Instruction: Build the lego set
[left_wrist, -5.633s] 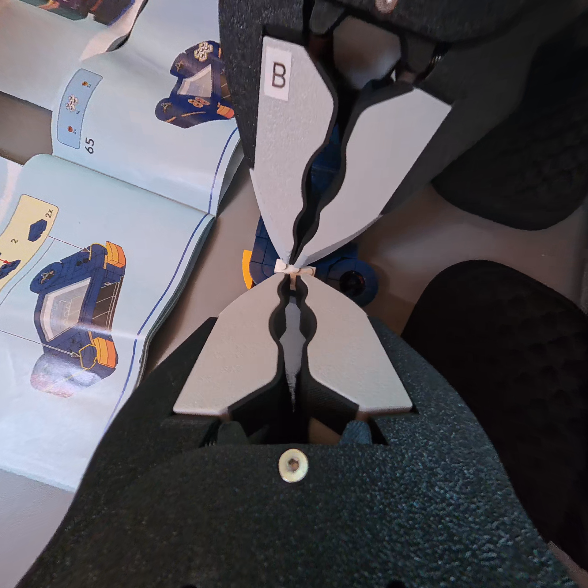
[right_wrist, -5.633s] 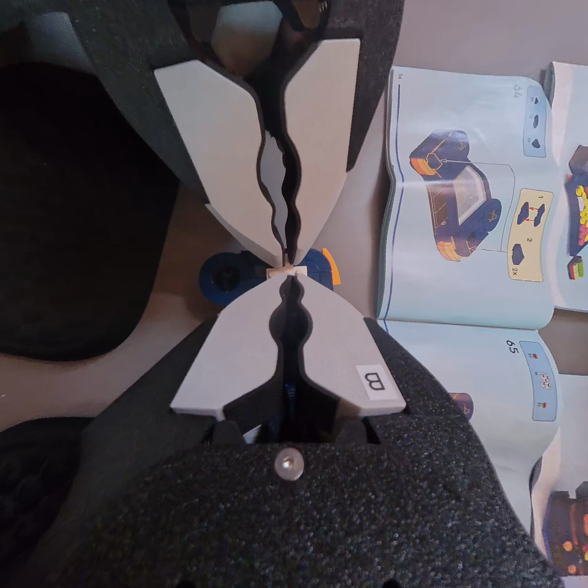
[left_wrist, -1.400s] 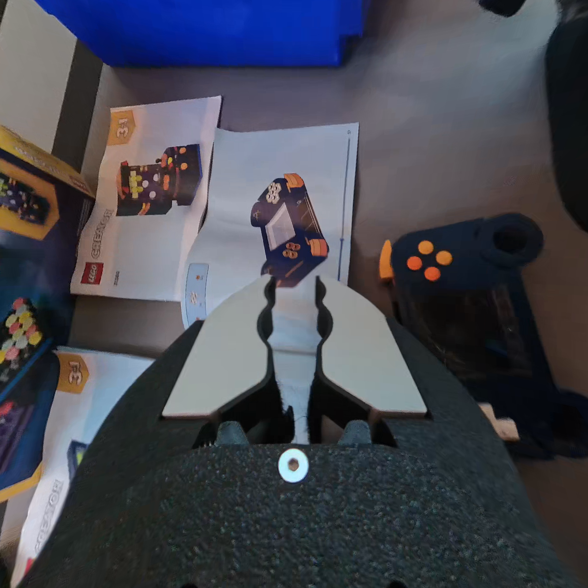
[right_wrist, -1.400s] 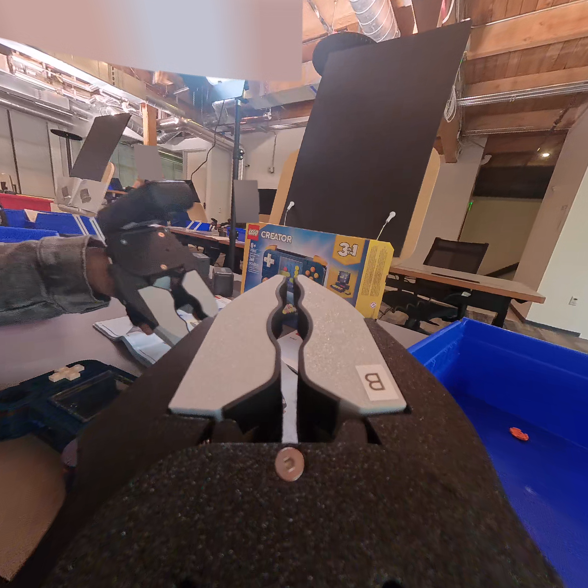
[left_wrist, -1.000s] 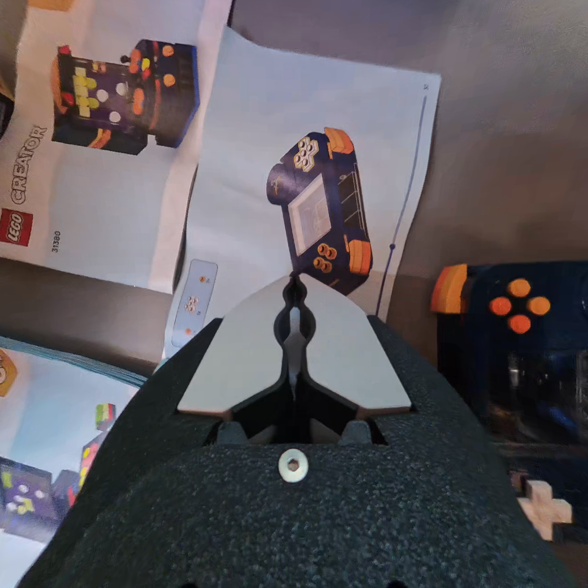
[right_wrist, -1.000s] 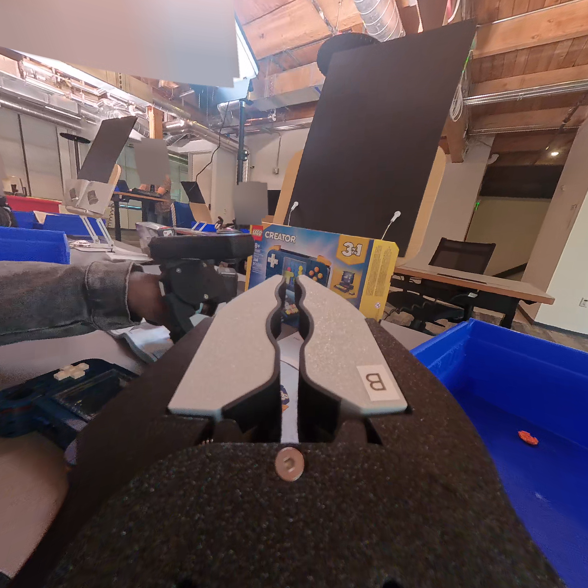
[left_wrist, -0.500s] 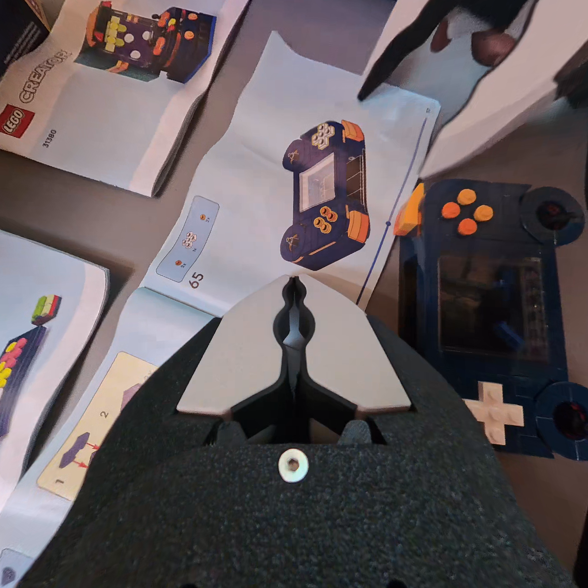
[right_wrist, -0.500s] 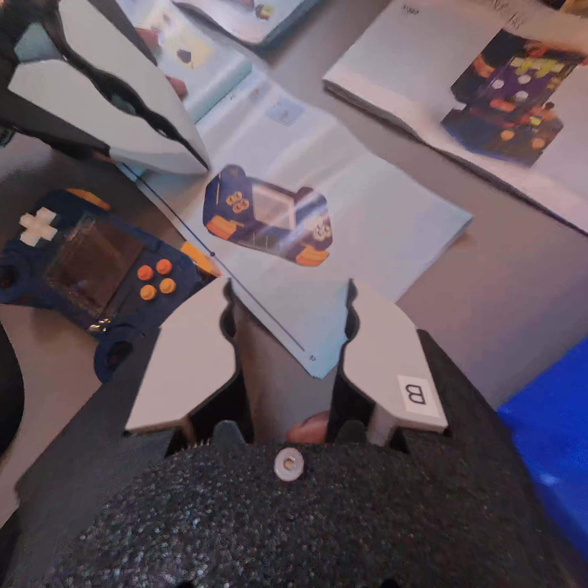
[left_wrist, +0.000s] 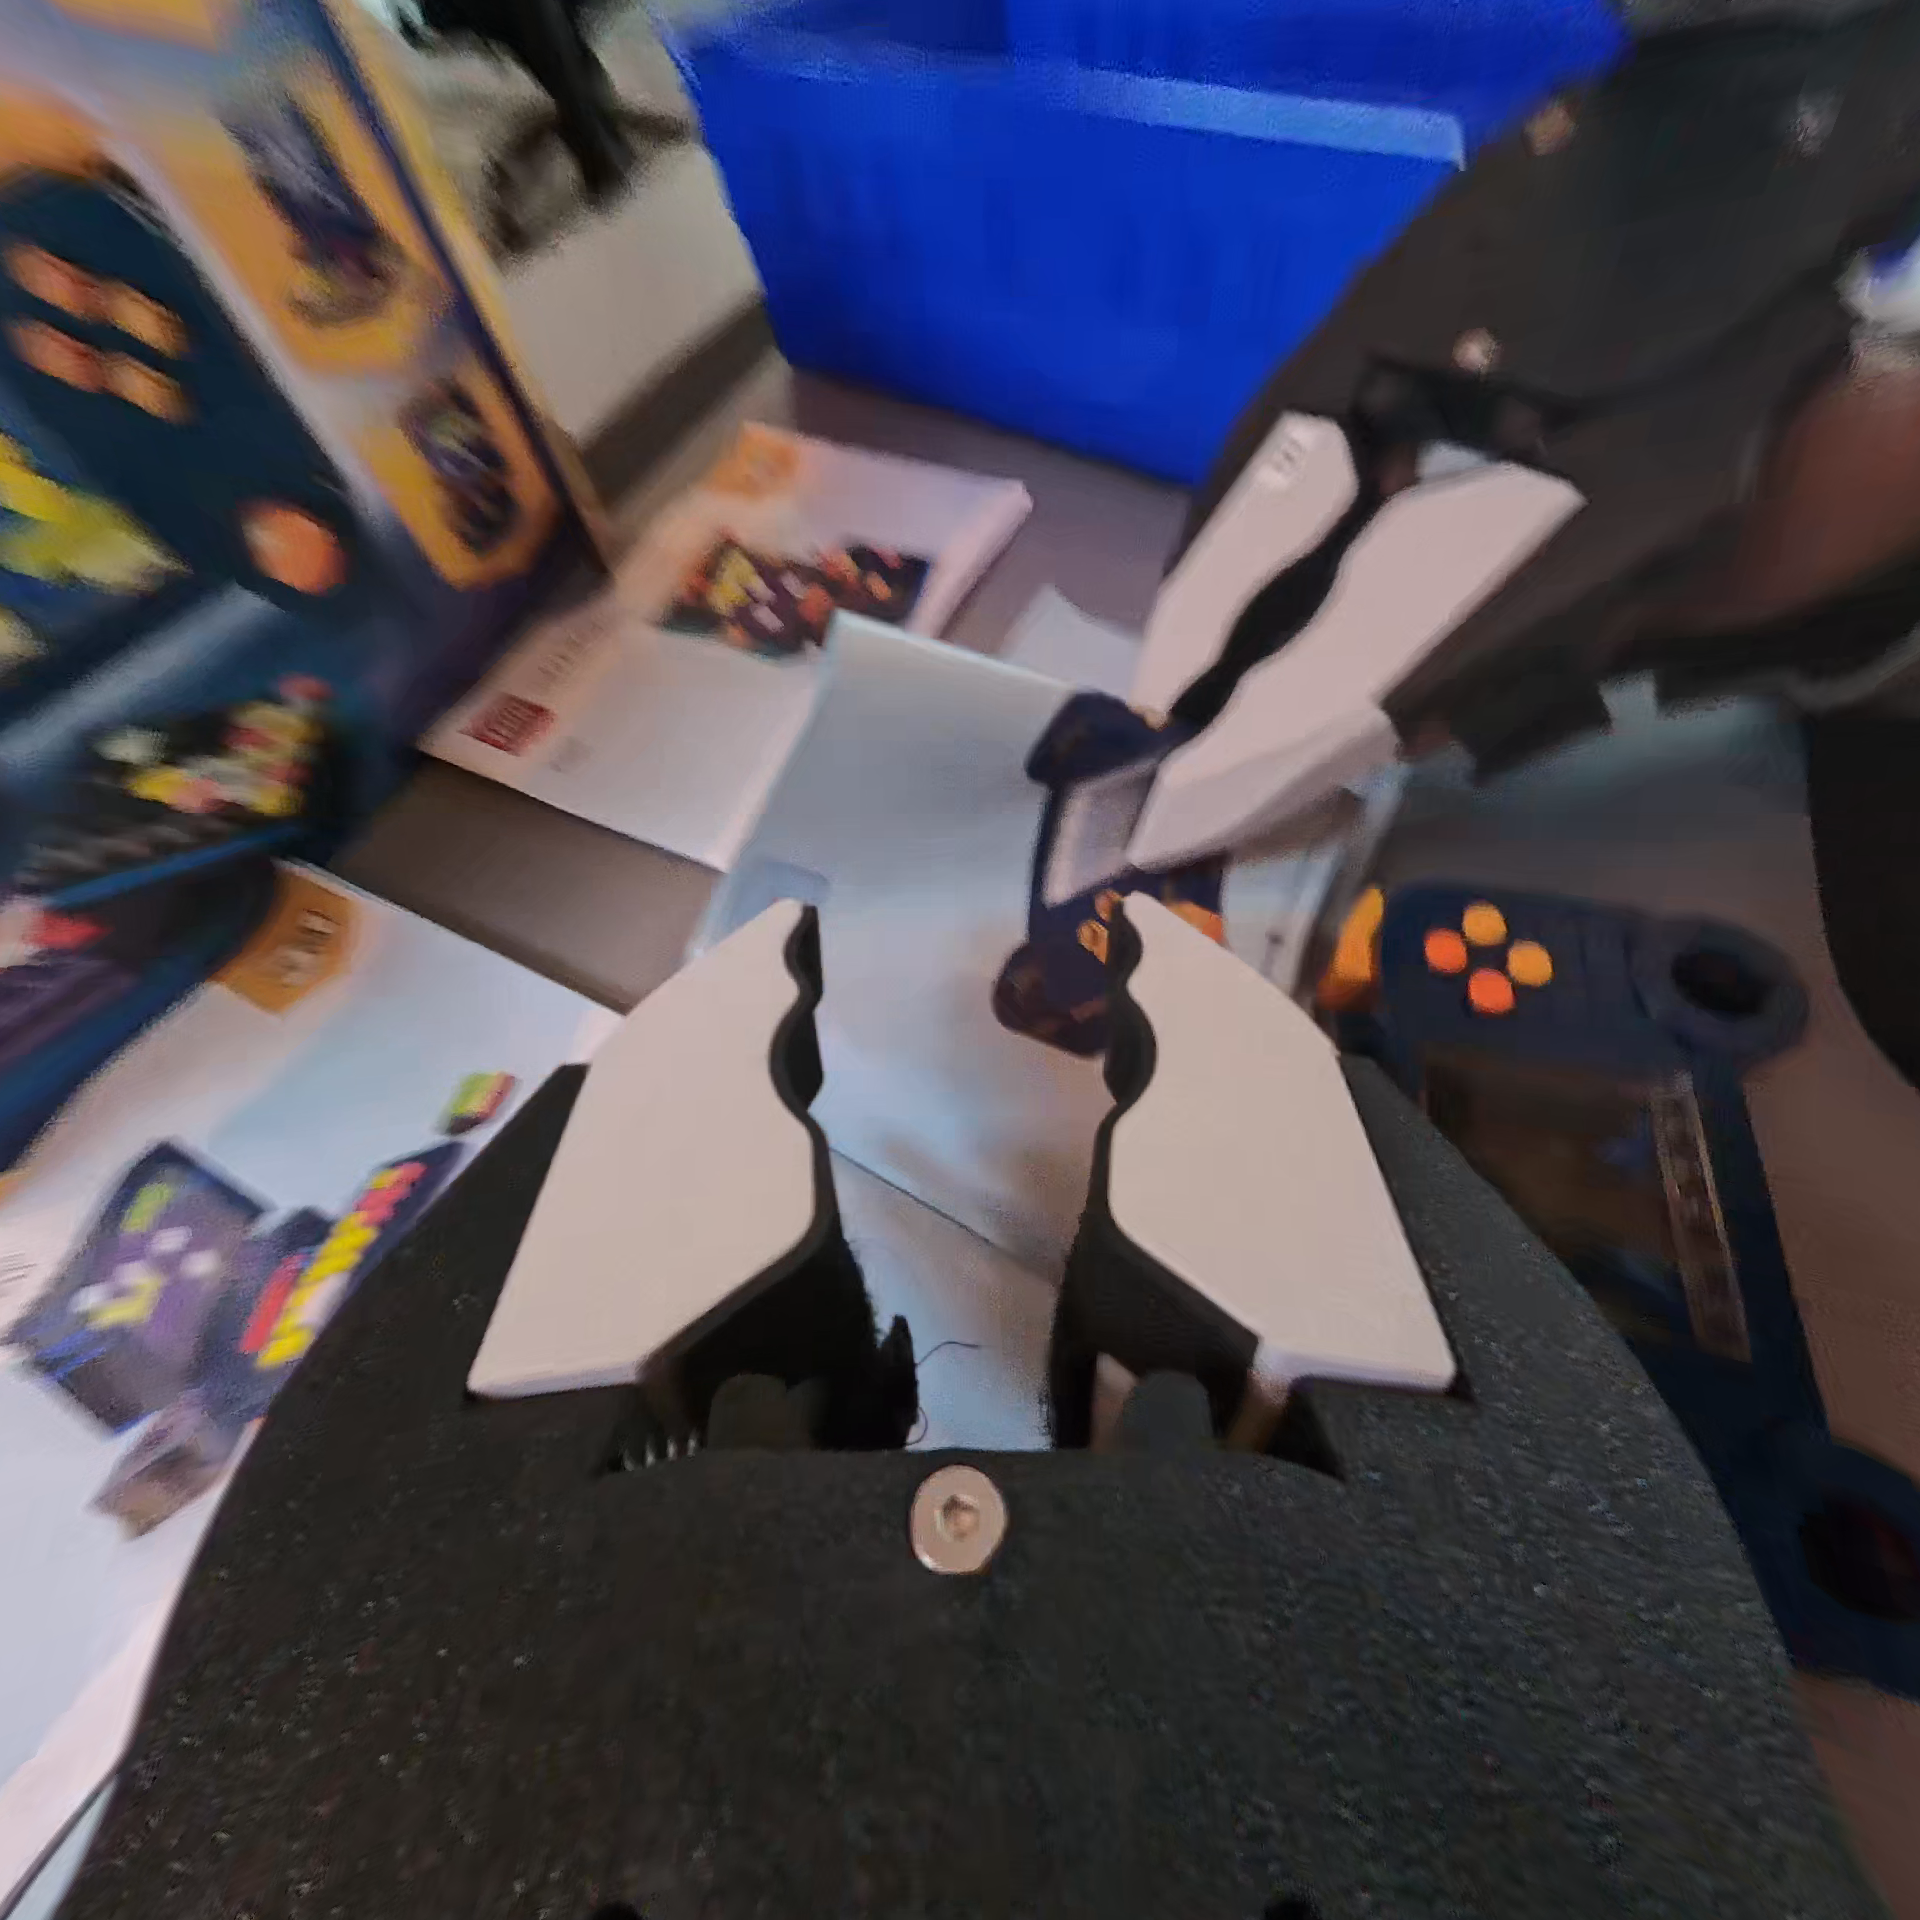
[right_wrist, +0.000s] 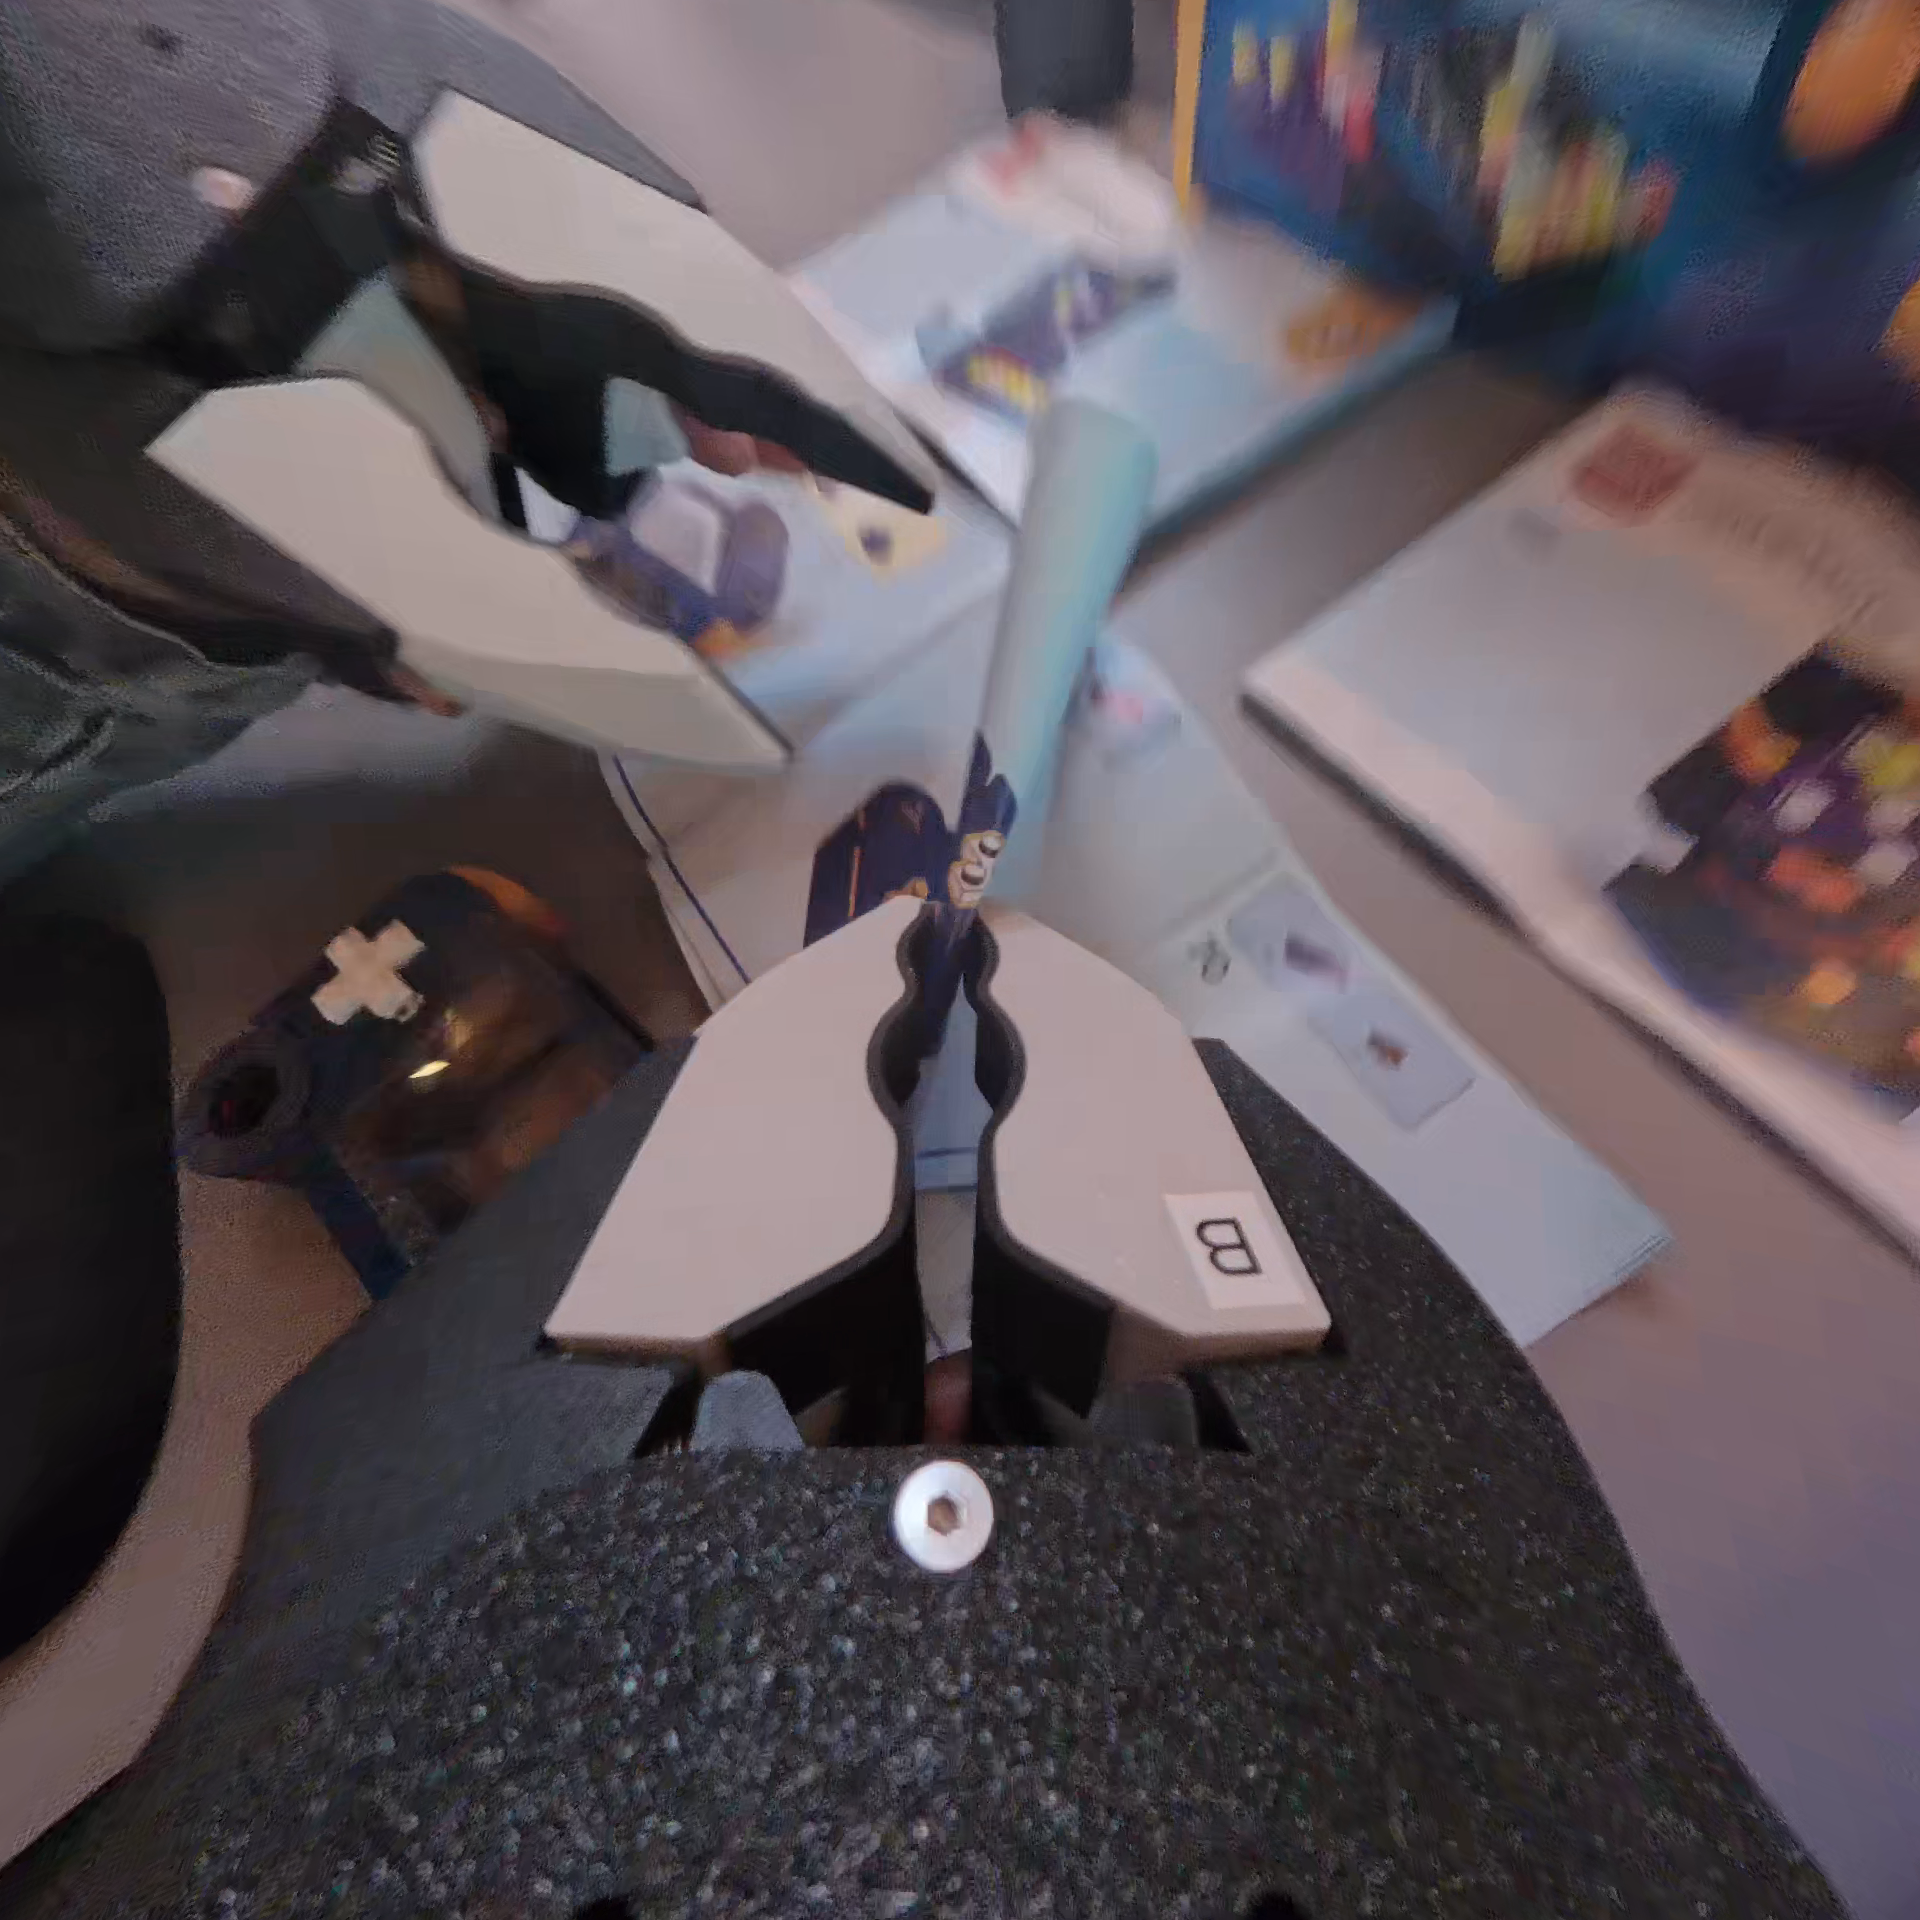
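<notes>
**Page turn under way beside the nearly built handheld console**

The right gripper has its fingers closed on a page of the instruction booklet, and the sheet stands up on edge from the fingertips toward 12 o'clock. The left gripper hangs over the same booklet with its fingers well apart and nothing between them.

The lego model, a dark blue game console with a white cross pad, lies on the table at about 9 o'clock of the right gripper's fingertips, touched by neither gripper. Judging by the printed picture on the open page, the build looks close to finished, and the step in hand is reading: flipping to the next instruction.

The next move probably calls for carrying the pinched sheet over in an arc and laying it flat, with the open left gripper ready to press the booklet down so it does not slide (thin paper tears or slips easily in a hard pinch).

The right wrist view alone shows the page clamped and standing, and the white cross pad end of the model. The left wrist view shows the other end instead, with four orange buttons at 3 o'clock, plus a blue bin at 12 o'clock and the set's box at 10 o'clock. Both views are blurred, so finer detail cannot be told.
</notes>
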